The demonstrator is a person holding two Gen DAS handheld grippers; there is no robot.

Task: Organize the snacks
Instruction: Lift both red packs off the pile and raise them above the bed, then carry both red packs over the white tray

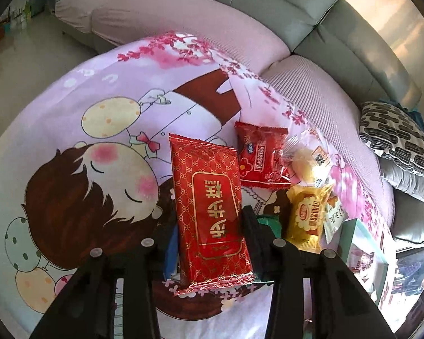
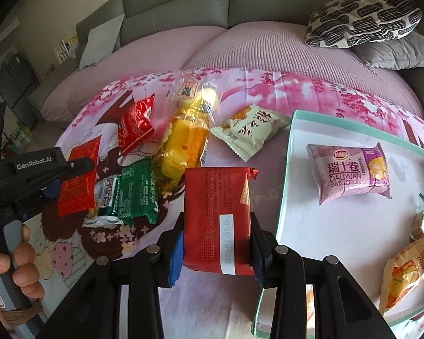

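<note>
Two grippers, both loaded. Bottom centre of the left wrist view, the left gripper (image 1: 212, 251) clamps a long red packet (image 1: 209, 212) with gold lettering, pads against its two long edges, packet lifted over the cartoon sheet (image 1: 99, 113). Bottom centre of the right wrist view, the right gripper (image 2: 216, 243) squeezes a red pack (image 2: 216, 220) with a white date strip, blue pads hard on both sides.

Just right of it sits the tray (image 2: 285, 197), teal rim, white floor, holding a pink swiss roll (image 2: 350, 175) in the middle and an orange bag (image 2: 407, 274) at lower right. Lower left, a hand (image 2: 14, 254) holds the other gripper's handle.

Middle of that frame is the loose pile on the sheet: a green pack (image 2: 138, 195), a yellow bag (image 2: 183, 147), a small red pack (image 2: 135, 124), a cream sachet (image 2: 251, 130) nearest the tray. Something silver lies under the green one, hard to read.

Top of frame, a grey sofa (image 2: 183, 8) and patterned cushion (image 2: 361, 19) upper right.
</note>
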